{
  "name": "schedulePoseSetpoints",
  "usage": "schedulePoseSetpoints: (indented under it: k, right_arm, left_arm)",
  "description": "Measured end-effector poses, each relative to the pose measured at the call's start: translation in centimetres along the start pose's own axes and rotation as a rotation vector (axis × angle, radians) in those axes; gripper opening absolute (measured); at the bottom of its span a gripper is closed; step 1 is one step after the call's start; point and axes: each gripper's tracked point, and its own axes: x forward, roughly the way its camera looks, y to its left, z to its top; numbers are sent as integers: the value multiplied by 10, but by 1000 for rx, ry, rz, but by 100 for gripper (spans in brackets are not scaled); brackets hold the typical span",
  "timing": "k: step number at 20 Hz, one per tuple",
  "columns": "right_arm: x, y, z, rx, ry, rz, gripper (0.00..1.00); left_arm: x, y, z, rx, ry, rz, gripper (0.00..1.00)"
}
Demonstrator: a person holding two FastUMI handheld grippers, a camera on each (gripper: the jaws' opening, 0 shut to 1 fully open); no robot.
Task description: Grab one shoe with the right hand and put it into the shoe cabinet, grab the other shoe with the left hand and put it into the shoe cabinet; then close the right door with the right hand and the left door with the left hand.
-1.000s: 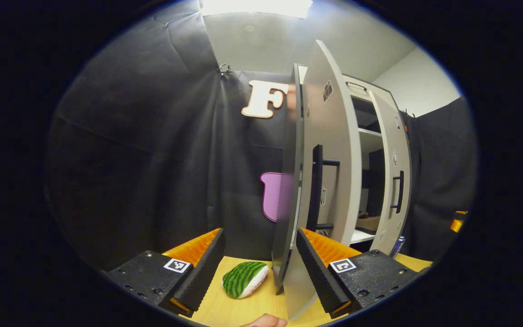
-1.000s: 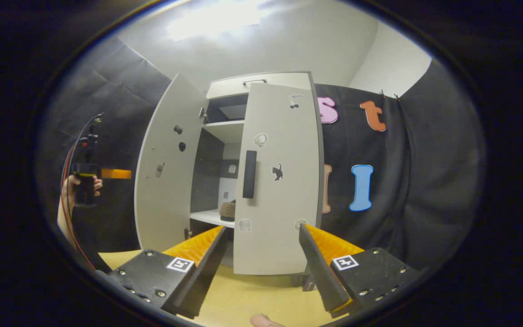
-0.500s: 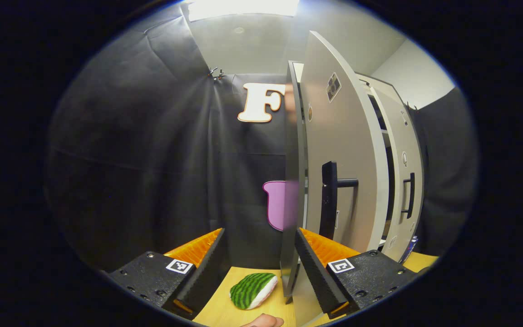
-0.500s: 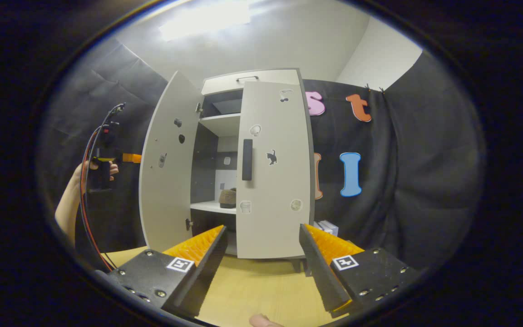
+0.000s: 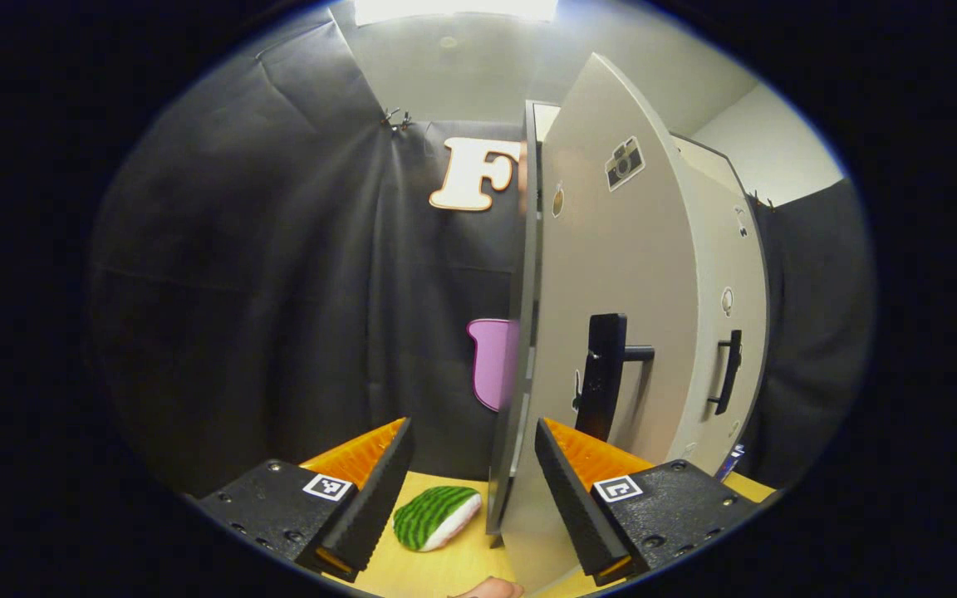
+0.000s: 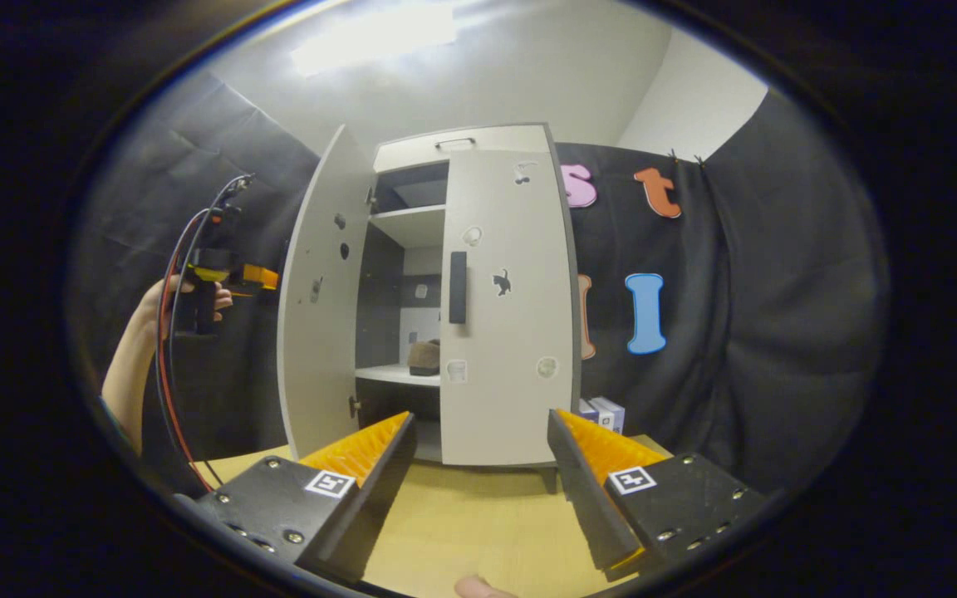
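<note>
Left hand-held gripper (image 5: 472, 482) gapes empty astride the left door (image 5: 611, 332) free edge. Right hand-held gripper (image 6: 478, 473) gapes over bare bench (image 6: 462, 523); right door (image 6: 507, 307) shut, shoe (image 6: 424, 357) shelved.

the half-open left door (image 5: 611, 332) stands edge-on between the left gripper's (image 5: 472, 490) spread fingers.

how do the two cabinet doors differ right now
The pale grey left cabinet door stands swung out, leaving a gap onto the shelves; the pale grey right cabinet door lies shut against the front.

In the right gripper view the left door shows its inner face with small fittings; the right door shows its outer face with a cat sticker and black handle.

Both are tall pale panels, each with a black bar handle.
</note>
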Motion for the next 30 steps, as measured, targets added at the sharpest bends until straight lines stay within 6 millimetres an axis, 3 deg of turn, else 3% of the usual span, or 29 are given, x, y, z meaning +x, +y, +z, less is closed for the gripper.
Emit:
schedulePoseSetpoints:
  k: [3,4,6,7,9,12,13,15,16,18,19,20,23,24,30]
  right_arm:
    - [0,-3,-4,-5,7,-7,95]
    - [0,-6,-5,-4,9,-11,95]
    - [0,-11,-7,6,13,-17,95]
    - [0,-14,-8,12,14,-22,95]
    - [0,-21,-10,19,17,-31,95]
    - [0,-28,-10,33,15,-48,95]
    - [0,-29,-9,37,14,-51,93]
    - [0,-30,-10,43,12,-53,93]
    - [0,-30,-11,42,11,-55,93]
    - [-1,-33,-13,40,7,-58,95]
    - [-2,-35,-14,45,7,-64,93]
    - [-2,-37,-17,50,10,-68,93]
    - [-3,-45,-23,54,22,-77,95]
    - [-6,-48,-23,55,22,-80,95]
    - [-9,-56,-29,66,31,-82,95]
  left_arm:
    - [4,-26,-2,11,19,-50,86]
    - [4,-32,-4,6,27,-56,91]
    - [7,-30,-4,-9,31,-17,86]
    - [9,-28,-2,-3,23,2,91]
    - [13,-28,1,4,8,11,91]
    - [15,-38,-3,-14,15,-10,90]
    - [17,-42,-3,-15,17,-19,86]
    - [21,-49,-3,-12,14,-19,90]
    - [23,-52,-3,-8,11,-14,86]
    - [31,-61,-8,6,20,-18,91]
    - [35,-67,-12,6,31,-27,86]
    - [39,-75,-16,0,45,-43,91]
    - [43,-104,-32,-26,98,-110,87]
    - [45,-110,-34,-25,102,-119,91]
    - [48,-117,-38,40,76,-73,92]
